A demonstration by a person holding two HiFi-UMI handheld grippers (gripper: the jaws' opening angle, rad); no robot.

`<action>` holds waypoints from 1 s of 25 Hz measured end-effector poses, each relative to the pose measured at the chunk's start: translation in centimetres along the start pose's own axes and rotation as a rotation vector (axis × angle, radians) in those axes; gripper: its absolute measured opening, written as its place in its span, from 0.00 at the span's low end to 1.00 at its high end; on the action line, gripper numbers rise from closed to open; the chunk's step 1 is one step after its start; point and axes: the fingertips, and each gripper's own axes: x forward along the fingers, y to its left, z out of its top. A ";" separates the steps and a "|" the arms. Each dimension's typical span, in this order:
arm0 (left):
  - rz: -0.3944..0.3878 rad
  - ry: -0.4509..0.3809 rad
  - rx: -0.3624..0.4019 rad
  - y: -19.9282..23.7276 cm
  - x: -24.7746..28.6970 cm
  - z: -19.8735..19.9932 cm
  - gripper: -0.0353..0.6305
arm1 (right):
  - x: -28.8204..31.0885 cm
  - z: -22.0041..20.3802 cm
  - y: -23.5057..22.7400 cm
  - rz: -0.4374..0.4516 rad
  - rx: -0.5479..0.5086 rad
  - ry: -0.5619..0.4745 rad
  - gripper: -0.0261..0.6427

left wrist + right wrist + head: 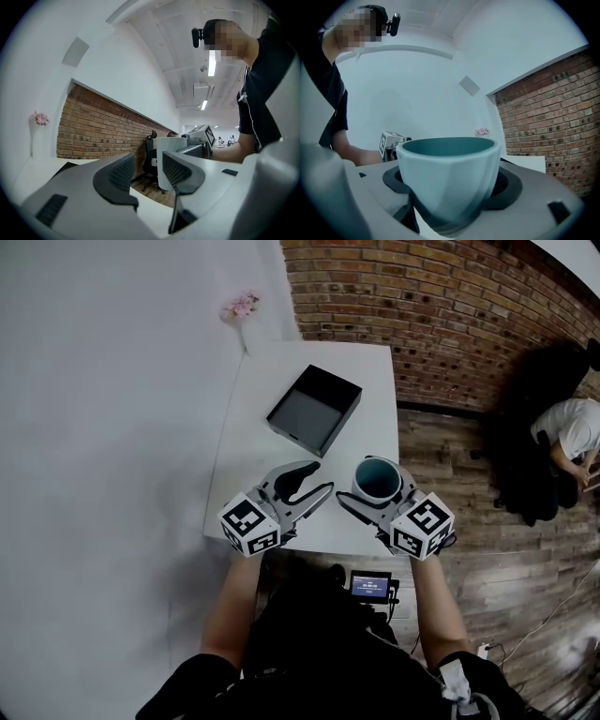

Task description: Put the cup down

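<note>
The right gripper (450, 190) has its jaws spread wide and clamped on the cup (447, 171), with a dark ribbed pad pressed against each side of it. The cup is a smooth pale-teal bowl shape with faint flat facets. It has a darker teal inside and a dark band at the foot. In the head view it sits over the near right part of the white table (367, 381), but I cannot tell whether its base touches the top. Just left of it, the left gripper (150, 176) has its jaws apart with nothing between them. Its grey plastic fingers end in black grid-textured pads. Each gripper carries a white cube with square black markers. The tabletop is plain, matte and rectangular. Farther back on it lies a shallow, open black tray (314, 411), set at an angle. At the far left corner stands a slim white vase of pink flowers (241, 307). A smooth white wall (94, 427) runs along the left and a rough red brick wall (422, 306) stands behind the table. To the right is a wood-plank floor (459, 465), where a person in a white top (565, 427) sits by a black chair (530, 460).
</note>
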 end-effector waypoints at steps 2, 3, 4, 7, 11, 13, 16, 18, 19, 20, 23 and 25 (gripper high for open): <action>-0.005 -0.004 -0.001 0.2 -0.1 0.2 0.32 | 0.2 0.3 0.1 -0.006 -0.005 -0.001 0.64; -0.010 -0.006 0.000 0.4 -0.2 0.1 0.32 | 0.4 0.3 0.0 -0.011 -0.007 -0.001 0.64; -0.015 -0.008 0.000 0.8 -0.3 0.1 0.32 | 0.7 0.2 0.0 -0.017 -0.009 -0.001 0.64; -0.031 -0.011 0.000 1.6 -0.3 0.1 0.32 | 1.4 0.4 -0.3 -0.038 -0.012 -0.002 0.64; -0.048 -0.013 -0.003 2.2 -0.5 0.5 0.32 | 2.1 0.7 -0.3 -0.053 -0.012 -0.003 0.64; -0.053 -0.019 -0.006 2.6 -0.6 0.6 0.32 | 2.4 0.7 -0.3 -0.060 -0.011 -0.002 0.64; -0.059 -0.022 -0.006 2.9 -0.7 0.7 0.32 | 2.8 0.7 -0.3 -0.065 -0.010 0.001 0.64; -0.060 -0.024 -0.007 3.1 -0.9 0.8 0.32 | 3.1 0.7 -0.2 -0.066 -0.011 0.003 0.64; -0.060 -0.024 -0.007 3.2 -1.0 0.7 0.32 | 3.2 0.6 -0.2 -0.067 -0.012 0.003 0.64; -0.060 -0.023 -0.007 3.4 -1.1 0.6 0.32 | 3.4 0.5 -0.2 -0.068 -0.012 0.003 0.64; -0.062 -0.016 -0.005 4.0 -1.3 0.5 0.32 | 4.1 0.7 -0.3 -0.066 -0.013 0.005 0.64; -0.064 -0.013 -0.005 4.3 -1.3 0.5 0.32 | 4.5 0.7 -0.5 -0.067 -0.013 0.007 0.64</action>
